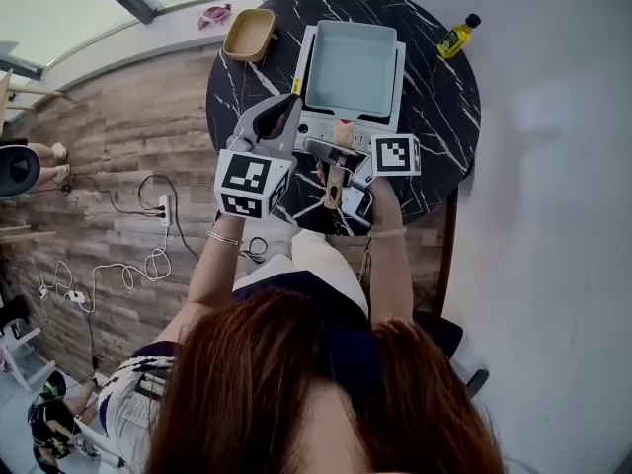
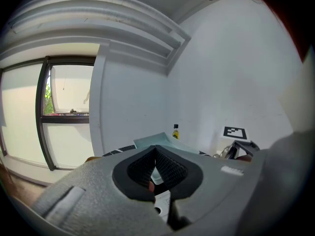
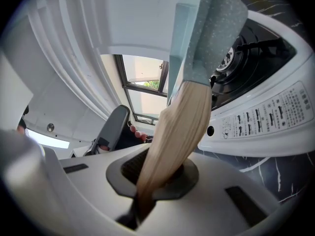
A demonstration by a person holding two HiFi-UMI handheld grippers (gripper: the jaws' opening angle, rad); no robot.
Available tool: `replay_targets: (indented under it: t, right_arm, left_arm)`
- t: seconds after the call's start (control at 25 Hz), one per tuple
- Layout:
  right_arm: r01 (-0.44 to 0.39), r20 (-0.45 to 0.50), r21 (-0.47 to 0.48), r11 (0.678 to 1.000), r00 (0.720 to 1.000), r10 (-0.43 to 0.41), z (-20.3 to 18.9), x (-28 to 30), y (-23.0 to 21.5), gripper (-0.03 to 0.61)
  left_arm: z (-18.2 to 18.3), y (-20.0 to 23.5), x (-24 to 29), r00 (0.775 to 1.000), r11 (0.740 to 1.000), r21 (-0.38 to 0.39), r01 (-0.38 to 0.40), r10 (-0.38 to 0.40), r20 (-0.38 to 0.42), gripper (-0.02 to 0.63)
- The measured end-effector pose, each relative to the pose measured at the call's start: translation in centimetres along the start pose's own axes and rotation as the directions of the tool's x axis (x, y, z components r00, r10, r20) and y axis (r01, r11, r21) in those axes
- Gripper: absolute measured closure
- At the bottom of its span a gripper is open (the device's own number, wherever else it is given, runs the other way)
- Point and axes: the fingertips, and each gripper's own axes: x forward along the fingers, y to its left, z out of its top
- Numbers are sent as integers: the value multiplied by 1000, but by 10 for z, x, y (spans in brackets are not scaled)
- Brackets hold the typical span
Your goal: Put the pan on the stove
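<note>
the pan (image 1: 351, 67) is right over the stove (image 1: 321, 128), a pale blue square thing covering most of the top. from the head view it looks squared up with it, but i honestly can't tell if it's fully sitting on the burner or just above it. the stove sits in the middle of a round black marble surface (image 1: 434, 97).

the right gripper (image 1: 336, 156) has its fingers pinching the pan's wooden handle (image 1: 334, 181), which sticks out over the front edge of the stove toward the person. in the right gripper view the handle (image 3: 172, 132) runs straight up out of the fingers to the pan, with the stove's white control panel (image 3: 261, 117) just to the right.

the left gripper (image 1: 284, 107) is by the stove's front left corner, just beside the pan. its fingers are pressed together at the tips with nothing between them, and it points across toward the pan (image 2: 152, 141).

other stuff: a yellow bottle (image 1: 457, 36) at the far right edge of the surface, well apart from the stove, and a tan dish (image 1: 249, 34) at the far left edge.
</note>
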Motion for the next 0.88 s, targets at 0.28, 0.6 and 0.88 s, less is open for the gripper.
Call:
replay_targets:
  t: [0.28,0.6,0.88]
  right_arm:
    - [-13,-1,18,1000,1000,13,5,2,-13,555]
    - [-6,-6,26,1000,1000,7,9,5,-27,554]
    - [-3,-3,34,999,1000,3,15,7,-39,552]
  left_arm:
    - [-4,1,-1,1000,1000,3,-1,1,-11,601]
    - [-11,3,-2,999,1000,9,-1,2,-32,601]
    - [-18,6,0,999,1000,13,-2,3,-51,601]
